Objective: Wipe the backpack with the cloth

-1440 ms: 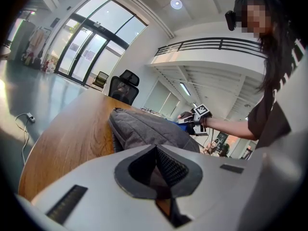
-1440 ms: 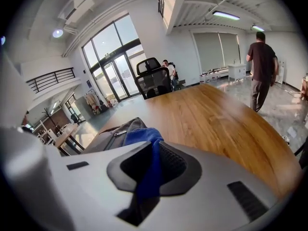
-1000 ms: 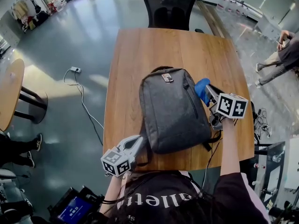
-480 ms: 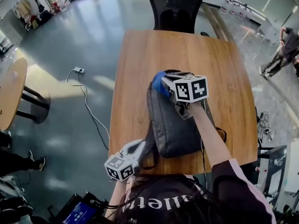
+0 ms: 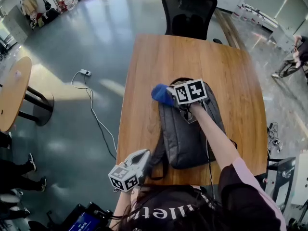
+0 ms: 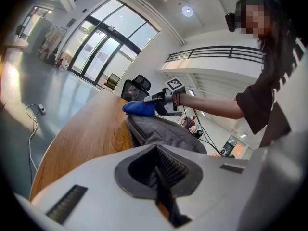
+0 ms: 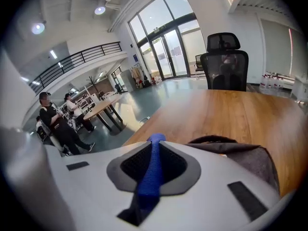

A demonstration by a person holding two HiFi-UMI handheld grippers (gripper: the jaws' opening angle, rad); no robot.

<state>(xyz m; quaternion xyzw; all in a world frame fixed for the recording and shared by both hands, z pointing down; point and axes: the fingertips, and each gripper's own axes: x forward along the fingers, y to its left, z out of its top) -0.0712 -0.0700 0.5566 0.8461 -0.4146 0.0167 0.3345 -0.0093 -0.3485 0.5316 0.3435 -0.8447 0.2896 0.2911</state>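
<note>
So the grey backpack [image 5: 179,134] is lying flat on the wooden bench [image 5: 159,57], top end pointing away toward the black office chair [image 5: 188,13] at the far side. The right gripper [image 5: 169,94] is reached out over the bag with its jaws clamped on the blue cloth [image 5: 161,94]. In the right gripper view the cloth [image 7: 151,170] runs as a thin blue strip pinched right between the pads. The bunched-up part of the cloth sits at the far left corner of the backpack, touching the top edge and hanging a bit over onto the wood. The left gripper [image 5: 143,157] is down at the near edge of the bench, by the bag's near left corner. Its jaws are closed, and from its own view there's a dark strip squeezed between them, which looks like the backpack's black strap [image 5: 156,161]. From that same view you can see the bag [image 6: 163,131] stretching away with the cloth [image 6: 139,108] at its far end. There's a power strip [image 5: 85,72] with a cable on the floor to the left.
</note>
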